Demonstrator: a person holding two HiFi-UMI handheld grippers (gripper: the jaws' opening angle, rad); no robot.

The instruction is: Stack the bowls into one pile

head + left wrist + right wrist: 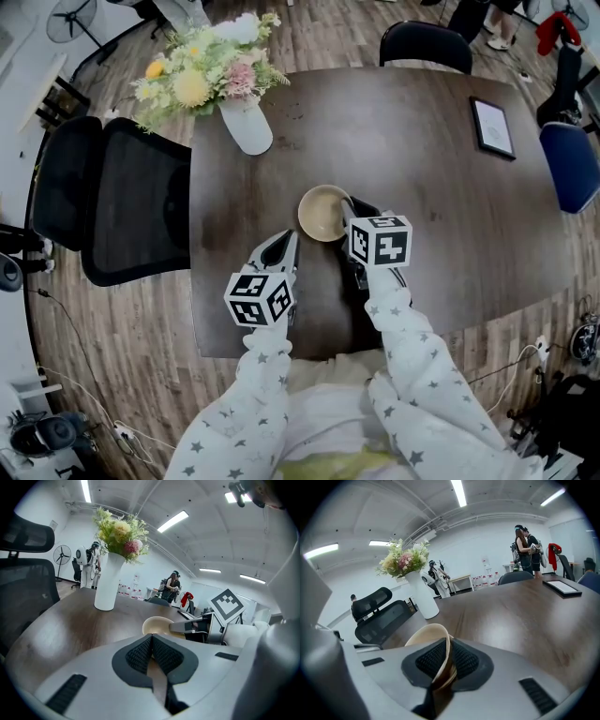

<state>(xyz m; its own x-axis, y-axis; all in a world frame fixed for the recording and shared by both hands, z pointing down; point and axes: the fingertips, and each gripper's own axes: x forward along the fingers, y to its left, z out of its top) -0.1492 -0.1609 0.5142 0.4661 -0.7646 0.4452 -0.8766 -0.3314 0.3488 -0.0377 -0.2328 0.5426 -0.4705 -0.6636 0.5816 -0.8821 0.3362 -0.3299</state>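
Dark wooden table is filling most of the head view, with a black mesh chair standing at its left edge. A white vase of flowers is sitting near the table's far left side, and a dark frame is lying well apart at the right. The right gripper is pinching the rim of a cream bowl at the table's middle. The left gripper is hovering just beside the bowl, jaws pressed together on nothing.
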